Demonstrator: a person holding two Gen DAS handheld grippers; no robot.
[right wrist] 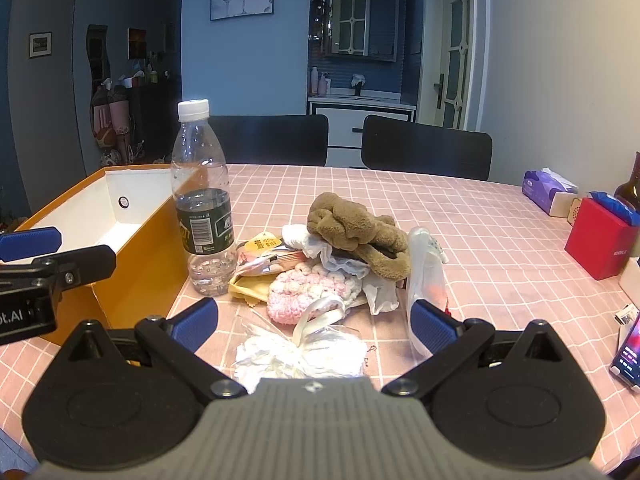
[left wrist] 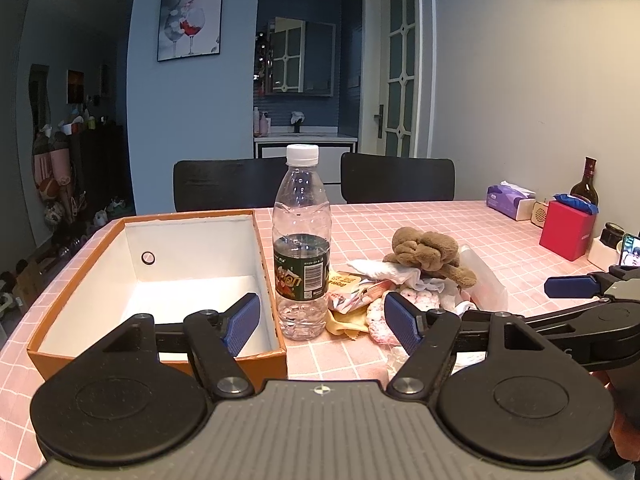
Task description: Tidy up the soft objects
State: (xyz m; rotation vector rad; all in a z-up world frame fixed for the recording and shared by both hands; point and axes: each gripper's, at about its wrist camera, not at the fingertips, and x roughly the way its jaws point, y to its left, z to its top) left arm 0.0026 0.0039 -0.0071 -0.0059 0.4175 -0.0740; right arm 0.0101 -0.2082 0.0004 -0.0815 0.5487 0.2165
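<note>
Nothing's been sorted yet: orange box [left wrist: 160, 276] at left sits empty, soft pile headed by the brown plush [right wrist: 356, 228] lies right of the water bottle [left wrist: 302, 244]. Left gripper [left wrist: 320, 322] and right gripper [right wrist: 316, 320] both gape empty. Next, I guess: grab something squishy.

A brown plush toy [right wrist: 358, 230] tops a heap with a pink crocheted piece [right wrist: 308, 290] beside the open orange box [left wrist: 160, 276].
</note>
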